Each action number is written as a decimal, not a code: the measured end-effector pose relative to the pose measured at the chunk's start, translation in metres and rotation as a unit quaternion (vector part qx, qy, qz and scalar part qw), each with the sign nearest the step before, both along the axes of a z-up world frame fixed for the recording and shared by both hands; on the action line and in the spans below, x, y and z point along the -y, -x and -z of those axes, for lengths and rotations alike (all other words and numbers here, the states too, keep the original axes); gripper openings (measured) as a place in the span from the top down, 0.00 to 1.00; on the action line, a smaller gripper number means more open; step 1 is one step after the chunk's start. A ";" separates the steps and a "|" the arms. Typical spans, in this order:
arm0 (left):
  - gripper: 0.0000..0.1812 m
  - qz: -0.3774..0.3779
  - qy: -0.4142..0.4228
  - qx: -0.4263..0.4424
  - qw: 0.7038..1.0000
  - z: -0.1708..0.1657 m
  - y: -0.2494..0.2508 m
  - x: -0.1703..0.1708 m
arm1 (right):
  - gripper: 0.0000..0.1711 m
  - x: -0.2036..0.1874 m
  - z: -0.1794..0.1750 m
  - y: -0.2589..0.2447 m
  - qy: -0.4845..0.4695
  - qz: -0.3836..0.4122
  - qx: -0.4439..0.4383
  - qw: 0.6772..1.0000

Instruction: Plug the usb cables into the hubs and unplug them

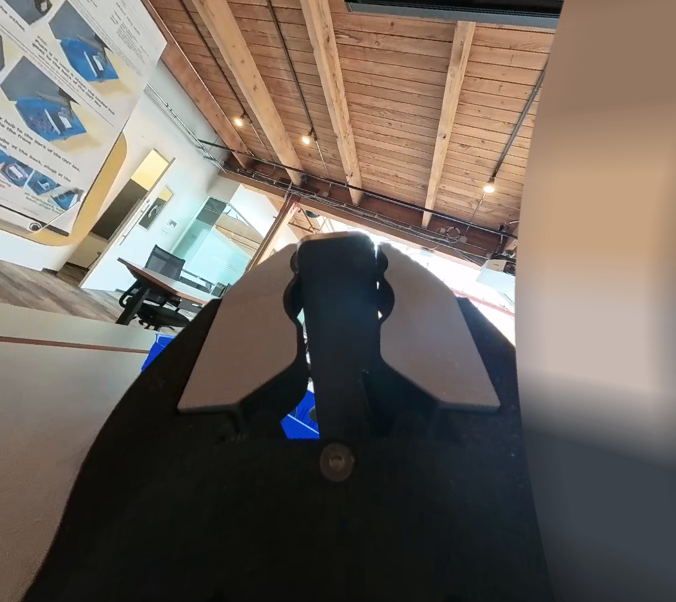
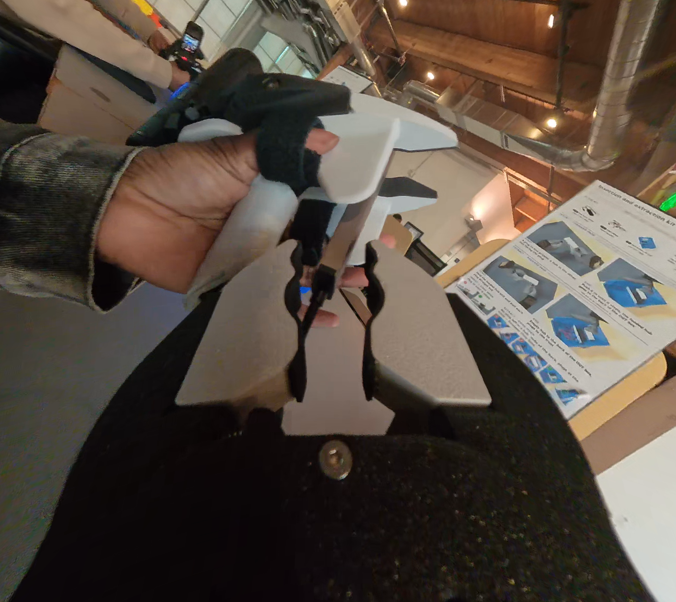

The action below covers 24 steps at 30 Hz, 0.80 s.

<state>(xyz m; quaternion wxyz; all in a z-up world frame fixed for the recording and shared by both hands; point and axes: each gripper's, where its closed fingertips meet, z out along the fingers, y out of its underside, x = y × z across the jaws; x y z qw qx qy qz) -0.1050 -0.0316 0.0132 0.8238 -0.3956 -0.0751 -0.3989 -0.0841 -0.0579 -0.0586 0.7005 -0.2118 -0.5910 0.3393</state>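
Left gripper (image 1: pixel 338 291) clamps a black hub (image 1: pixel 340 328), while right gripper (image 2: pixel 331 295), jaws parted, loosely brackets what looks like a USB plug (image 2: pixel 323 282); insertion pending, needing port alignment.

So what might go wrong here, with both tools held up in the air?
1. The right tool has its jaws apart around the black usb cable. Nothing seems to clamp it, so it could slip or sag away.
2. The hub is gripped only by the left tool, with no table under it. A push from the plug might tilt it.
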 end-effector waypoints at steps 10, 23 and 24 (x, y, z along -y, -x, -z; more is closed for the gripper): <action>0.79 0.115 0.062 -0.120 0.984 0.007 -0.027 -0.005 | 0.94 -0.030 -0.028 -0.024 -0.031 0.030 -0.023 0.999; 0.68 -0.110 0.098 -0.642 0.753 0.059 -0.024 0.011 | 0.93 -0.026 -0.015 -0.038 0.065 -0.129 0.092 0.985; 0.69 -0.103 0.093 -0.640 0.756 0.059 -0.028 0.012 | 0.93 -0.025 -0.013 -0.039 0.080 -0.147 0.102 0.981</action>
